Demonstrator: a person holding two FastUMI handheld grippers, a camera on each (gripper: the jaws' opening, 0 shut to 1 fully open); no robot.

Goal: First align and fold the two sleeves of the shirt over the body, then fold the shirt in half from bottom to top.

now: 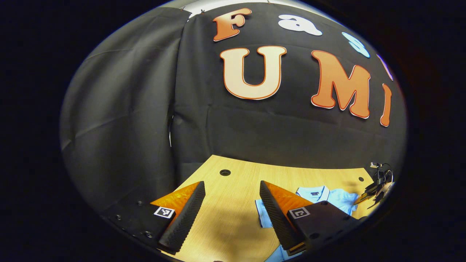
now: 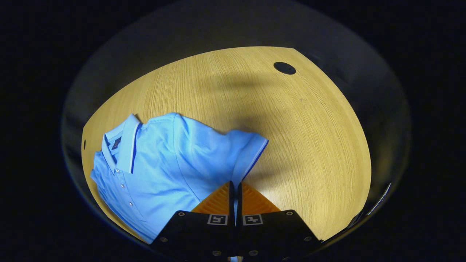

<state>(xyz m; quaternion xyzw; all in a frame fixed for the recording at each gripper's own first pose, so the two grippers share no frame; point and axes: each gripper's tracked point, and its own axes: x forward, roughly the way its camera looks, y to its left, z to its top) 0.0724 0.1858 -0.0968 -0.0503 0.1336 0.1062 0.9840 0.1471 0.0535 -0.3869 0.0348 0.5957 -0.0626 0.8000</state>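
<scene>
A light blue polo shirt [image 2: 160, 163] lies on the wooden table [image 2: 291, 138], collar to the left in the right gripper view, button placket showing. Its short sleeve [image 2: 244, 153] with a dark trimmed cuff points toward my right gripper [image 2: 235, 186], which is shut on the sleeve's lower edge; a strip of blue cloth shows between the fingers. In the left gripper view my left gripper [image 1: 231, 191] hangs open over bare table, nothing between its fingers. The shirt [image 1: 336, 198] lies to its right, partly hidden behind one finger. The right gripper [image 1: 376, 185] appears at the shirt's far side.
The table has a round cable hole [image 1: 225, 172] near its back edge and another [image 2: 284, 68] at the far corner in the right gripper view. The black cloth wall [image 1: 145, 109] stands close behind the table.
</scene>
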